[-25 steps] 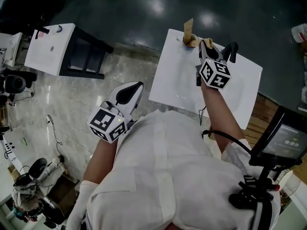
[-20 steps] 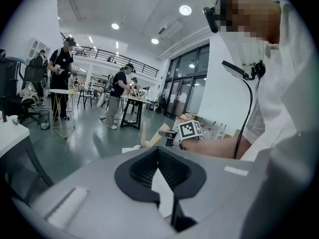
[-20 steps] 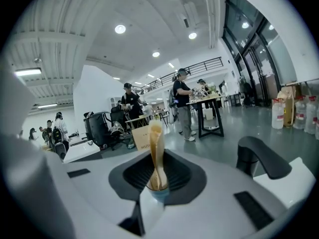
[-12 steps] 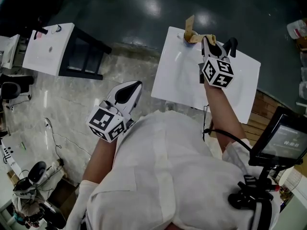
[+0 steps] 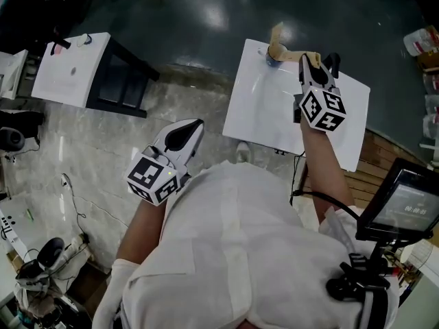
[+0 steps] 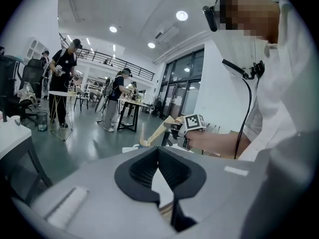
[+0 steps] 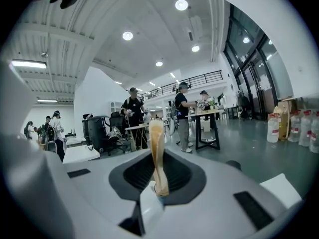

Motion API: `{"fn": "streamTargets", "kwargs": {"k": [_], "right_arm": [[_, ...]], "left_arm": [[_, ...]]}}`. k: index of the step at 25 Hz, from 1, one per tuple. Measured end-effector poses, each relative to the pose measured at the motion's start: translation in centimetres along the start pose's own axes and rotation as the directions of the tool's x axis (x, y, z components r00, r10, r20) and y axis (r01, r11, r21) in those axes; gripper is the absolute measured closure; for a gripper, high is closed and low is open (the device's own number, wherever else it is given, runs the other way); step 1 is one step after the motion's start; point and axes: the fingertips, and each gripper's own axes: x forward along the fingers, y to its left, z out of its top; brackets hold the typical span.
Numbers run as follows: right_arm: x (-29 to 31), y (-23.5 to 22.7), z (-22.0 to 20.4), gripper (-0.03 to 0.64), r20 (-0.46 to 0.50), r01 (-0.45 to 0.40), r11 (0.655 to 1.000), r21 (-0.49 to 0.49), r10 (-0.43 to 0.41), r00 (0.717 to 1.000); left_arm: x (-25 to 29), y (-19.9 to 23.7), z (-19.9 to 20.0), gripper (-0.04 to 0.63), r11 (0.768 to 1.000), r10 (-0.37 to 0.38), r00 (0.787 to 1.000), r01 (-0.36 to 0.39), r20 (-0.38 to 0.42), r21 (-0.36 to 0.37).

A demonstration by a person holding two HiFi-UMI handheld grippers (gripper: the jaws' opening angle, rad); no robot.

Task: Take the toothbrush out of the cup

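Observation:
My right gripper (image 5: 319,64) hangs over the far edge of the white table (image 5: 274,115), shut on a beige wooden toothbrush (image 5: 293,53). The brush slants from its jaws back toward the small bluish cup (image 5: 272,60) at the table's far corner. A second beige stick (image 5: 276,36) stands up from the cup. In the right gripper view the toothbrush (image 7: 157,148) stands upright, pinched between the jaws of the right gripper (image 7: 157,176). My left gripper (image 5: 184,132) is shut and holds nothing, out over the floor left of the table. Past the left gripper (image 6: 159,171), the left gripper view shows the slanted toothbrush (image 6: 160,129).
A second white table (image 5: 68,67) on a dark frame stands at the far left. A monitor (image 5: 405,204) on a stand is at the lower right. Cables lie on the marble floor (image 5: 103,156). Several people (image 7: 133,113) stand at tables farther off.
My right gripper has risen and drawn to the right with the toothbrush, whose shaft has come away from the cup. The left gripper has hardly shifted.

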Motion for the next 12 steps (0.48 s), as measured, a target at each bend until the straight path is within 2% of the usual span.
{"fn": "streamTargets", "kwargs": {"k": [12], "right_arm": [[-6.4, 6.5, -0.2, 0.569, -0.028, -0.017, 0.997, -0.069, 0.015, 0.999]], "left_arm": [[-5.0, 0.2, -1.2, 0.589, 0.998, -0.064, 0.998, 0.064, 0.024, 0.015]]}}
